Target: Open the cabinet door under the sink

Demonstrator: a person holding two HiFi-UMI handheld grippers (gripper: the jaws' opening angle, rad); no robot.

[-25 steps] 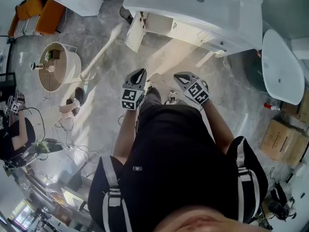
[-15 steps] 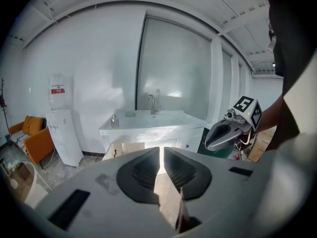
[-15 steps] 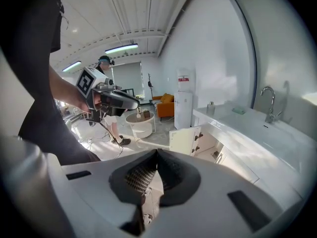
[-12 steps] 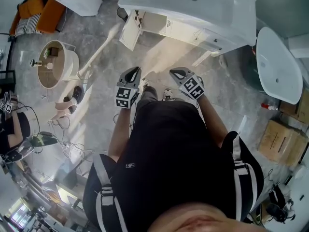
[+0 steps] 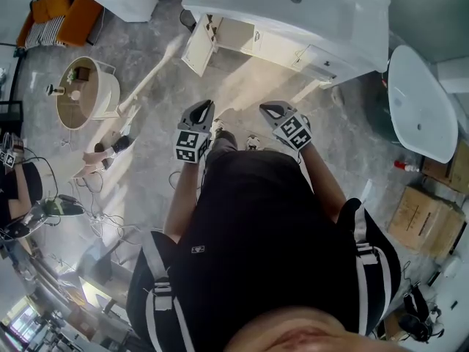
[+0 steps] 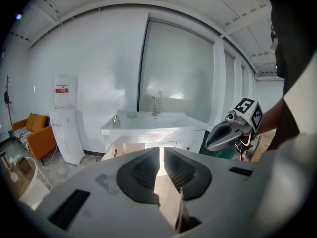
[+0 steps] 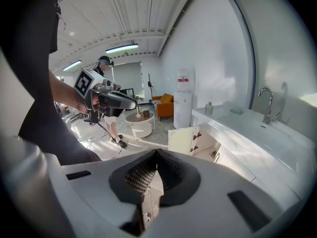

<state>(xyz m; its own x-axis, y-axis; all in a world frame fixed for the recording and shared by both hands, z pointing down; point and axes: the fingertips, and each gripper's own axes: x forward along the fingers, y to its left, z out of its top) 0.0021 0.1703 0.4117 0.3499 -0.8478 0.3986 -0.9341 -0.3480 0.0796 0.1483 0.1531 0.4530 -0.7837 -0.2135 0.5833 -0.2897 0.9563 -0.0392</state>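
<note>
Up at 12 o'clock in the head view, the white sink vanity [image 5: 293, 17] is sitting well away from the person. Its left-end cabinet door [image 5: 198, 46] is already hanging wide open, swung out so you're looking into the compartment behind it. The other doors along the front are looking shut. So I'm guessing the job is either basically done on that door or it's about one of the closed ones, can't say which.

Both tools are being held out in front of the person's waist, pointing toward the vanity. The left gripper [image 5: 203, 110] is sitting at about 11 o'clock from the person's body and the right gripper [image 5: 272, 111] at about 1 o'clock, near each other but apart. In the left gripper view its fingers [image 6: 141, 172] are pressing nearly together with just a thin slit between them, nothing in there. The right one's fingers [image 7: 136, 177] are closed on nothing too. Makes sense to me: no handle is within reach, so they're just being carried level and aimed ahead, probably so the cameras are looking at the cabinet.

A round side table [image 5: 88, 97] is standing off at 9 o'clock and a white tub [image 5: 418, 101] at 2 o'clock, both looking clear of the path to the vanity.
</note>
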